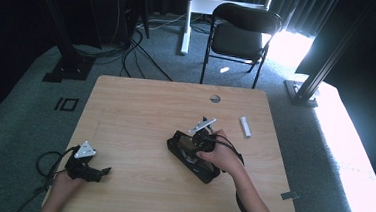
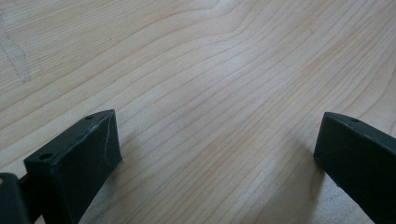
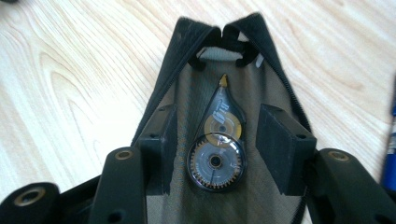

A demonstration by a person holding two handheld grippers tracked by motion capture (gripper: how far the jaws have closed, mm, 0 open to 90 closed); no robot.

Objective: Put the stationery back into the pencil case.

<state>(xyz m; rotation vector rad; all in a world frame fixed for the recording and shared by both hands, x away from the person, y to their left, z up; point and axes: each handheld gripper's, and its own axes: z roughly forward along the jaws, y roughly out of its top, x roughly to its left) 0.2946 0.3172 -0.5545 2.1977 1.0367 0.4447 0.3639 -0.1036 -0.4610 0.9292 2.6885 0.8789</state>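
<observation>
A light wooden surface (image 1: 140, 117) fills the frame's middle; a black pouch (image 1: 192, 156) lies at centre right, a small white stick (image 1: 245, 126) farther right.

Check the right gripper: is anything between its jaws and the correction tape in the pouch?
Nothing visible. The right gripper is open inside the open black pouch, its jaws either side of the correction tape, which lies bare on the lining.

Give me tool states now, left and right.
Left tool: open, jaws wide apart over bare table, holding nothing.
Right tool: open, jaws inside the black pencil case, either side of the correction tape dispenser, not clamped on it.
</observation>
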